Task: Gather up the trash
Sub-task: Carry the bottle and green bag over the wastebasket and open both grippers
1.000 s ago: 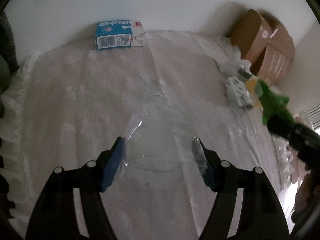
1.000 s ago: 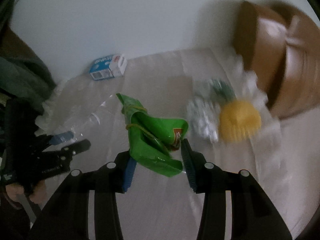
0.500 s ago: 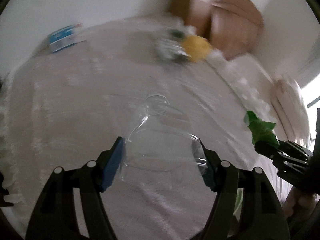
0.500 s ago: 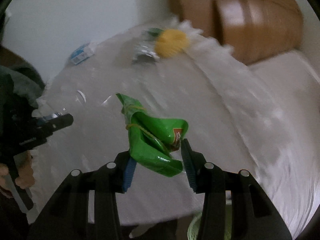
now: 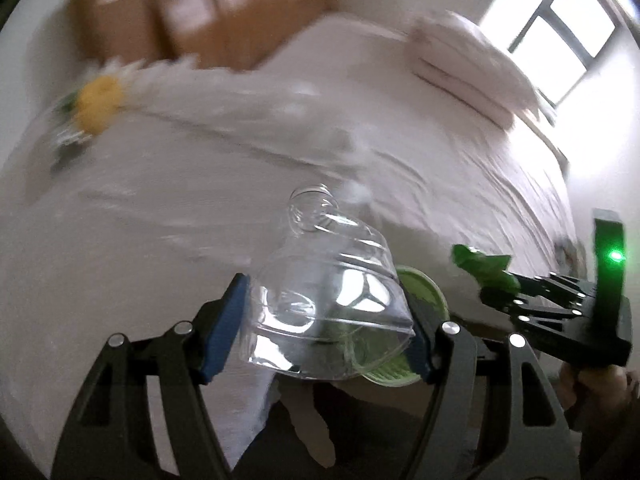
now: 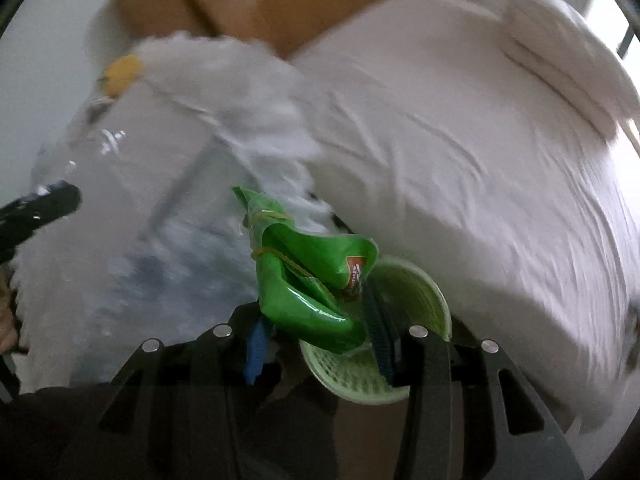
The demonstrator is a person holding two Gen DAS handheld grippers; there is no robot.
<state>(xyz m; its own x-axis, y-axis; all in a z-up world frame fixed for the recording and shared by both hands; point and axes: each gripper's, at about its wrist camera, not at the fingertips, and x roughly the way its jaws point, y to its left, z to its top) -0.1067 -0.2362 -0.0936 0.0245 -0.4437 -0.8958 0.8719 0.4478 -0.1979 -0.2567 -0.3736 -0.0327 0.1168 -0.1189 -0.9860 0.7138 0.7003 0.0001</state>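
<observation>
My left gripper (image 5: 320, 320) is shut on a crushed clear plastic bottle (image 5: 324, 280), its open neck pointing away, held in the air over the bed's edge. My right gripper (image 6: 316, 328) is shut on a crumpled green snack bag (image 6: 304, 276); it also shows in the left wrist view (image 5: 484, 268) at the right. A light green mesh waste basket (image 6: 424, 304) stands on the floor right below the bag; it shows behind the bottle in the left wrist view (image 5: 424, 292). A yellow object (image 5: 98, 100) with silvery trash beside it lies far back on the bed.
The white bed (image 6: 460, 152) fills both views, with a folded white duvet or pillow (image 5: 468, 56) at the far right. A brown cardboard box (image 5: 192, 4) stands behind the bed. A window (image 5: 560, 16) is top right. Dark floor lies below the grippers.
Both grippers have swung right and down off the bed toward its edge, still holding the bottle and the bag. The green basket has come into view under them; the blue carton has left view.
</observation>
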